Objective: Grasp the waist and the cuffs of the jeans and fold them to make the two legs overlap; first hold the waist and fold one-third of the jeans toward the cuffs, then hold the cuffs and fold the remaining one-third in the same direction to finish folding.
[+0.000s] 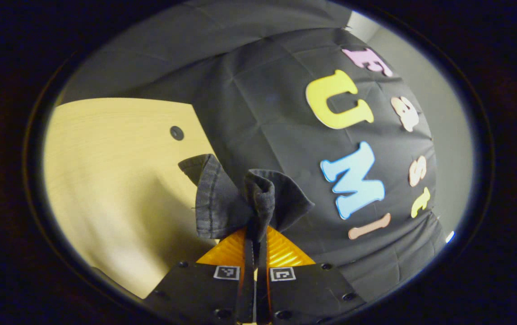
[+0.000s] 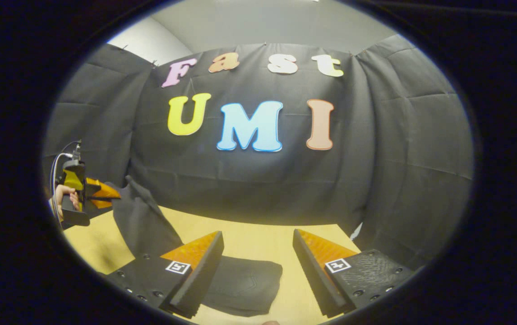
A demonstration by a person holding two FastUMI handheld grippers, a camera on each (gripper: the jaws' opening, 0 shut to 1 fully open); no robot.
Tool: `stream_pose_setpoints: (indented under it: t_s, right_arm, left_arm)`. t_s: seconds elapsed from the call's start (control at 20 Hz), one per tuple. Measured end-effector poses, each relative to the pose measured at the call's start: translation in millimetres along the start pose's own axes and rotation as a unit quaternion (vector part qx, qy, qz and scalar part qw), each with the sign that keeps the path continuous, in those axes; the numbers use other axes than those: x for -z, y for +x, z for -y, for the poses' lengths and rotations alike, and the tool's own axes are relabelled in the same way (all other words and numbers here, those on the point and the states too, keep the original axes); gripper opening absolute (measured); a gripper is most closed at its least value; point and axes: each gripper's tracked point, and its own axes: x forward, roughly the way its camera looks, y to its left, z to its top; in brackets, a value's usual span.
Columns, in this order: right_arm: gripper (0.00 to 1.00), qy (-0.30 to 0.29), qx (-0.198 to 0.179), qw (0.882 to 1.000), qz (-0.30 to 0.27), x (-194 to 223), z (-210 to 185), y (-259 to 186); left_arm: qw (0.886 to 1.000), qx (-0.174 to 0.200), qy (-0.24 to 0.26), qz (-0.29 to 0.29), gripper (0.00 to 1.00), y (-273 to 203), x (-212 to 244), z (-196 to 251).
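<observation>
Left gripper view: we're looking along our left hand-held gripper [image 1: 256,253], and its two orange-faced fingers [image 1: 227,253] are sitting pressed together w/ dark denim bunched between them. That's a hemmed edge of the jeans [image 1: 240,201], prob. the cuffs, though we can't tell for sure. The fabric is fanning out above the fingertips in two folded lobes, stitching showing along the left one. It's being held up off the tabletop [image 1: 114,171], which is lying to the left and below, light wood w/ a small dark round cap [image 1: 177,132] set in it. The view is tilted, so the booth wall is running diagonally behind the cloth.

Right gripper view: we're seeing our right hand-held gripper [image 2: 258,253] w/ fingers spread wide apart, nothing between them, hovering over the tabletop [image 2: 258,239]. Between and just below the fingers the jeans [image 2: 245,284] are lying flat in a folded, layered block on the wood, nearer the left finger [image 2: 195,257]. From that block a strip of the same dark cloth is rising up and to the left, lifted clear of the tabletop, to the other hand-held gripper at far left, which is pinching its top end. A hand [image 2: 62,196] is gripping that tool's handle, w/ cables [image 2: 57,158] looping above it.
</observation>
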Motion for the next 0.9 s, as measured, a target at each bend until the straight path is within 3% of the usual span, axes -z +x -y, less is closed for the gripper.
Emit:
stream_pose_setpoints:
  t_s: [0.2,0.35,0.65,0.75,0.9]
  right_arm:
    - [0.92,-0.001,-0.033,0.999,0.011,1.7,20.8,-4.8]
    - [0.92,0.000,-0.053,0.999,0.007,11.3,39.2,-7.8]
    - [0.92,0.003,-0.085,0.996,-0.015,30.0,62.8,-16.7]
    - [0.93,0.005,-0.084,0.996,-0.013,32.0,67.0,-18.3]
    - [0.92,0.010,-0.081,0.996,-0.021,39.3,66.0,-18.6]
  left_arm:
    - [0.996,0.030,0.069,-0.045,0.10,1.8,99.0,72.3]
    - [0.988,0.026,0.123,-0.087,0.11,28.0,192.6,93.3]
    - [0.967,-0.032,0.199,-0.158,0.11,42.9,345.8,56.1]
    - [0.959,-0.045,0.223,-0.167,0.11,45.0,373.8,40.7]
    - [0.958,-0.056,0.222,-0.174,0.11,52.2,385.2,27.8]
